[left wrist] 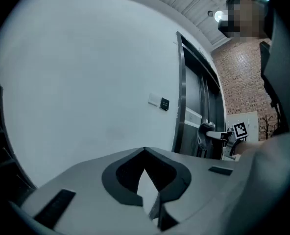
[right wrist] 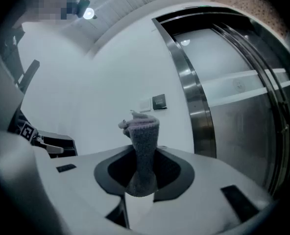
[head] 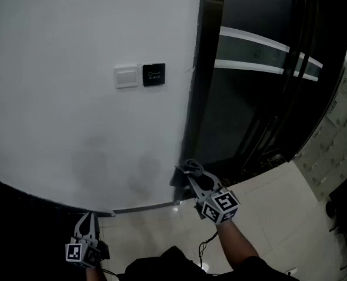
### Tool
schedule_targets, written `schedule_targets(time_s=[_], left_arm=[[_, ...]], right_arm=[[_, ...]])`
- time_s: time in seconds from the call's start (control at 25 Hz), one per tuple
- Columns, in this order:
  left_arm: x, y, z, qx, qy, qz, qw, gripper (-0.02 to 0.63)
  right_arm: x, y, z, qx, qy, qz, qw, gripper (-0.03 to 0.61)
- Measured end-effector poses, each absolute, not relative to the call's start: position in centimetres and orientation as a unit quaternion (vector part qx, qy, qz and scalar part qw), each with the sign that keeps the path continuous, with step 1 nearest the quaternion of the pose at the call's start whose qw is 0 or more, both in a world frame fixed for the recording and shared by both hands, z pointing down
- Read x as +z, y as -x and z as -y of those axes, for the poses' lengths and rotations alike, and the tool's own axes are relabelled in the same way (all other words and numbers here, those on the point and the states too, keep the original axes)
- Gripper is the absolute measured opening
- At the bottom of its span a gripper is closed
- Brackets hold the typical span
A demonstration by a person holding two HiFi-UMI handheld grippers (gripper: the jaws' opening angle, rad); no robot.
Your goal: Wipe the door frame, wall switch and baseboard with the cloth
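A grey cloth [right wrist: 144, 148] stands pinched upright between the jaws of my right gripper [right wrist: 141, 180]. In the head view that gripper [head: 190, 172] sits low by the foot of the dark door frame [head: 206, 69], with the cloth [head: 191, 167] bunched at its tip, close to the frame's foot. A white wall switch [head: 125, 75] and a black exit button [head: 153, 74] are mounted higher on the white wall. The baseboard [head: 144, 206] runs along the wall's bottom. My left gripper [head: 87, 221] hangs low at the left, shut and holding nothing [left wrist: 144, 150].
A glass door with pale horizontal bands [head: 261, 57] fills the opening to the right of the frame. Pale floor tiles [head: 273, 204] lie below it. A brick wall [left wrist: 240, 82] shows in the left gripper view.
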State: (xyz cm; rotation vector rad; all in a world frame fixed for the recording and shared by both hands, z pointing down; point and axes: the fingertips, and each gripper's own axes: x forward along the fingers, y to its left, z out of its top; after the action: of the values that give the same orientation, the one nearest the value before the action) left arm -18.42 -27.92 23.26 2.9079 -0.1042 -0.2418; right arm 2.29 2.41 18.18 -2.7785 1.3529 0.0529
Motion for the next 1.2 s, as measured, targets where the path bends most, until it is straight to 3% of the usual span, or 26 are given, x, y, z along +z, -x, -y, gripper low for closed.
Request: schedule_targets(time_s=[0.36, 0.96, 1.2], left_arm=[[21.2, 15.9, 25.1, -0.078, -0.992, 0.031, 0.093, 0.001], [23.6, 12.7, 36.2, -0.034, -0.995, -0.013, 0.088, 0.0], [21.5, 11.3, 38.5, -0.038, -0.995, -0.034, 0.087, 0.0]], right_arm=[[12.4, -6.3, 2.0, 0.066, 0.868, -0.492, -0.022, 0.087], [-0.3, -12.1, 23.0, 0.139, 0.836, -0.527, -0.064, 0.087], [-3.8, -17.4, 24.9, 0.141, 0.848, -0.508, -0.051, 0.087]])
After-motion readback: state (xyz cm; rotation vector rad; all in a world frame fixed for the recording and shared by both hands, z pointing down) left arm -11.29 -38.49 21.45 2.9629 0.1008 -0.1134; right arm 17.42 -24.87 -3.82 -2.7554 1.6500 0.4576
